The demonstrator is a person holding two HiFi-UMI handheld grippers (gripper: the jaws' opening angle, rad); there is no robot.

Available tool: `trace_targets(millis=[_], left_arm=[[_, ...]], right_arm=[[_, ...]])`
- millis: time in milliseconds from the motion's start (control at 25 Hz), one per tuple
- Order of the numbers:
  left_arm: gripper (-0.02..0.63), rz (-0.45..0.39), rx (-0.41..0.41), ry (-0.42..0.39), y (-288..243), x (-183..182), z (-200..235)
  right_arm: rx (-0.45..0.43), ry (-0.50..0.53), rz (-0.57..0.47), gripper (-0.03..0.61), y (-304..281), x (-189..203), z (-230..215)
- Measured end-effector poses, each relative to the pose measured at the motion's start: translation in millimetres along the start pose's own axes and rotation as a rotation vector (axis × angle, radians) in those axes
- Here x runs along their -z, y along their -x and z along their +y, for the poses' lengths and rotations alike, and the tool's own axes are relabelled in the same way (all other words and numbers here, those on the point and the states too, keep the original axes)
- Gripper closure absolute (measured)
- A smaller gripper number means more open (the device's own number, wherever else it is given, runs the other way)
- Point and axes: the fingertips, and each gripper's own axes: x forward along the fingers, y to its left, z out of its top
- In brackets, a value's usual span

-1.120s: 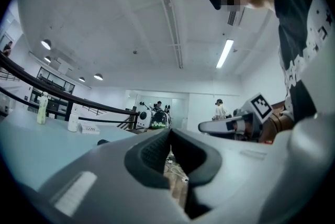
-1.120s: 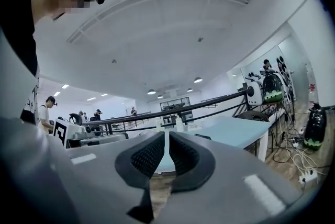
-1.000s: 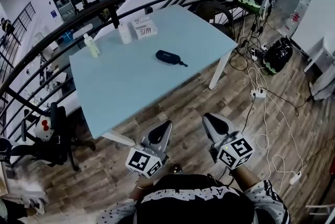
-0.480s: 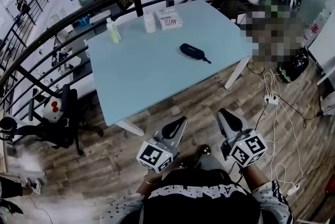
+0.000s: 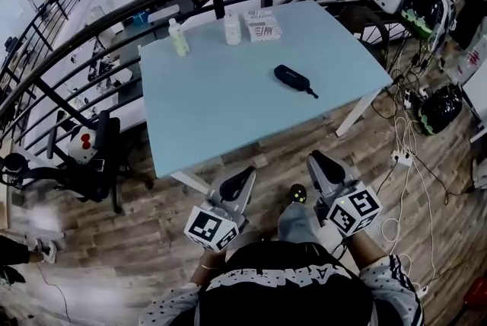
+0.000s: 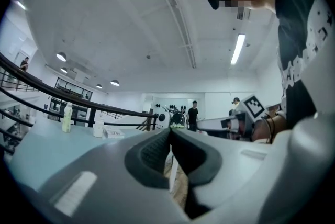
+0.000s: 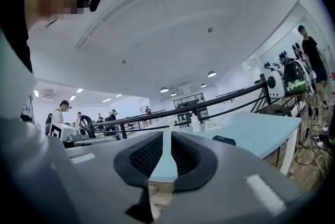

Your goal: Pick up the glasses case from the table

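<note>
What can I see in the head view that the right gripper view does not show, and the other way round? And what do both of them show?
Only the head view: the right gripper's marker cube, the person's shoe on the floor, and the tabletop seen from above.

Only the right gripper view: the ceiling lights, and the right gripper seen close along its jaws, which are opening, with a narrow gap and nothing between them.

Both: the light-blue table, the dark glasses case lying on it, the white bottle and the black railing.

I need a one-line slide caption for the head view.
Glasses case on the blue table; left gripper shut, right gripper empty with jaws opening, both short of the table.
</note>
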Motion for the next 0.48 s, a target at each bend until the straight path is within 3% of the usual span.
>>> trace_targets(millis=[480], left_arm=[[0.614,0.008,-0.083,-0.051,-78,-9,33]], right_arm=[[-0.082,-0.041,-0.003,0.518,-57,-17,-73]])
